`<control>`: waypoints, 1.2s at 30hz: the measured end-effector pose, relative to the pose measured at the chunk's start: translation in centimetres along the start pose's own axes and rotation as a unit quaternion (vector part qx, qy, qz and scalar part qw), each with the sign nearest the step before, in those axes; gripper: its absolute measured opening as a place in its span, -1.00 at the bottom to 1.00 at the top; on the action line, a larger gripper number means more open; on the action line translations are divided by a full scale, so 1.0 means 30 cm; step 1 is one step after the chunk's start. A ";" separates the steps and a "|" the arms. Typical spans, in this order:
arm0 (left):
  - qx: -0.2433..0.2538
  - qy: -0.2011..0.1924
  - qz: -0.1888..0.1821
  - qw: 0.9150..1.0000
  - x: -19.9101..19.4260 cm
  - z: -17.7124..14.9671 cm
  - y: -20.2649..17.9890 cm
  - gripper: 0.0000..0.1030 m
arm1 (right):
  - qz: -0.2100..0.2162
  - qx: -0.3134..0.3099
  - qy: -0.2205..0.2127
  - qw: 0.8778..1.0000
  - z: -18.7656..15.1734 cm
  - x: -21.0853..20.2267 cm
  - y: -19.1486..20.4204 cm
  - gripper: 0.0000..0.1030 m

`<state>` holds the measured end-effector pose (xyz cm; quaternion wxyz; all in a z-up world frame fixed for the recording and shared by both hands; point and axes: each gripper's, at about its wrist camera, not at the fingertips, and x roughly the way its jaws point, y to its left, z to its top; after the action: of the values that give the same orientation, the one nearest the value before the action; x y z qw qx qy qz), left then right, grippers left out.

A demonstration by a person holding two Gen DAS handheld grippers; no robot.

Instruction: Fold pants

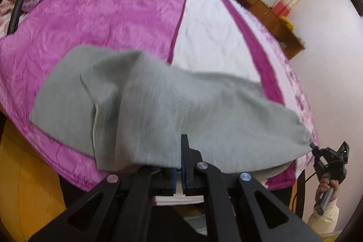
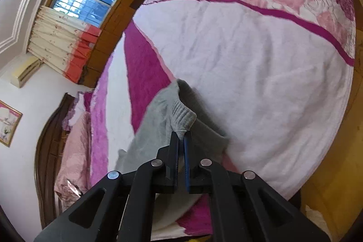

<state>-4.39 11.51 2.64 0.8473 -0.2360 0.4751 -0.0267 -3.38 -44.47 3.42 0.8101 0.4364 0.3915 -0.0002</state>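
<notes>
I hold the grey pants (image 1: 145,106) stretched above the bed (image 1: 90,15): left gripper (image 1: 181,165) pinching one edge, right gripper (image 2: 181,140) clamped on the ribbed cuff (image 2: 182,116) just ahead (soft, limp, light, so I grip hems).

Bed (image 1: 95,22), pink-white quilt; grey pants (image 1: 147,106) partly resting on it.

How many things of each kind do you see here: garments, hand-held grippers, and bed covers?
Grey pants: 1
Hand-held grippers: 2, the left hand-held gripper and the right hand-held gripper, each shut on the pants
Pink and white bed cover: 1
Total: 4
</notes>
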 end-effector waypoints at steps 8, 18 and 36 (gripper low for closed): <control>-0.001 0.039 0.029 0.999 0.079 -0.036 0.046 -0.82 | -0.069 -0.019 0.028 0.997 -0.037 0.090 -0.076 -1.00; 0.025 0.020 0.058 0.998 -0.076 -0.060 0.095 -0.51 | -0.166 -0.113 0.042 0.979 -0.029 0.076 0.034 -0.91; -0.053 -0.008 0.071 0.996 0.003 0.102 0.219 -0.43 | -0.163 -0.282 0.119 0.938 -0.262 0.220 0.302 -0.74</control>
<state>-3.01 18.45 1.13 0.8370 -0.2466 0.4845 0.0613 -0.69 -31.03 3.18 0.8363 0.1169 0.5349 0.0303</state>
